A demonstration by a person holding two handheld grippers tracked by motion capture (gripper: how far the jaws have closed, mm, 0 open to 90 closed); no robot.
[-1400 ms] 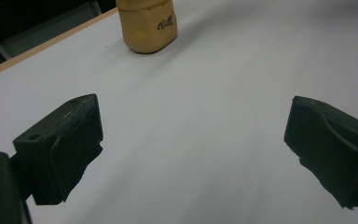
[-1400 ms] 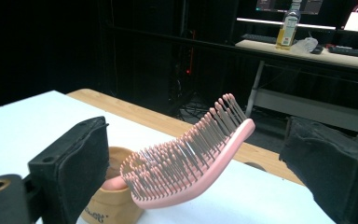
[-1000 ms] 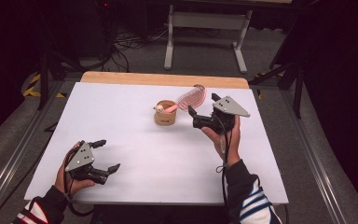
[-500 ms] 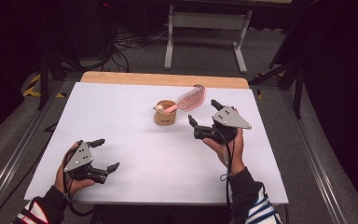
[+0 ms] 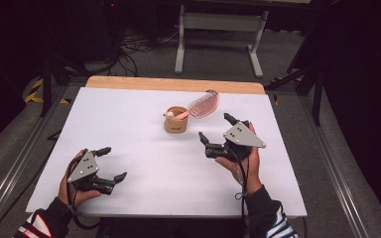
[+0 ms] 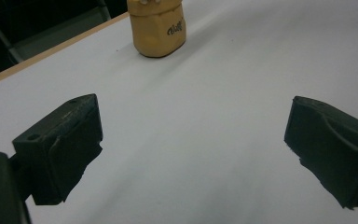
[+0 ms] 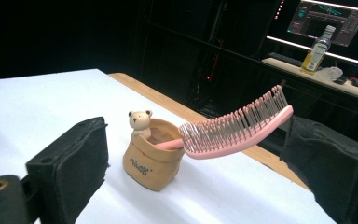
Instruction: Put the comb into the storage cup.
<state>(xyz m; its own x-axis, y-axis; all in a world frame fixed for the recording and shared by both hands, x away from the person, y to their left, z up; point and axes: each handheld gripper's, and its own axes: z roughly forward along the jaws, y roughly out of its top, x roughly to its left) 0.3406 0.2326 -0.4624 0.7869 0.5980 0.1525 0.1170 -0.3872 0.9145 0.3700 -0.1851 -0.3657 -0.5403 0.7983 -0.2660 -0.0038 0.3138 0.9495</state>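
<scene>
A small tan cup with a little bear figure on its rim stands upright at the middle of the white table. A pink hairbrush stands in it by its handle, its bristled head leaning out to the right. My right gripper hovers open just right of and nearer than the cup, holding nothing. My left gripper is open and empty near the front left of the table, its jaws wide apart.
A wooden strip runs along the table's far edge. Beyond it stand a grey metal frame and cables on the floor. In the right gripper view, a bottle and a monitor sit on a dark shelf in the background.
My right gripper has pulled back from the cup and brush, toward the person and slightly right. The left gripper has stayed put.
</scene>
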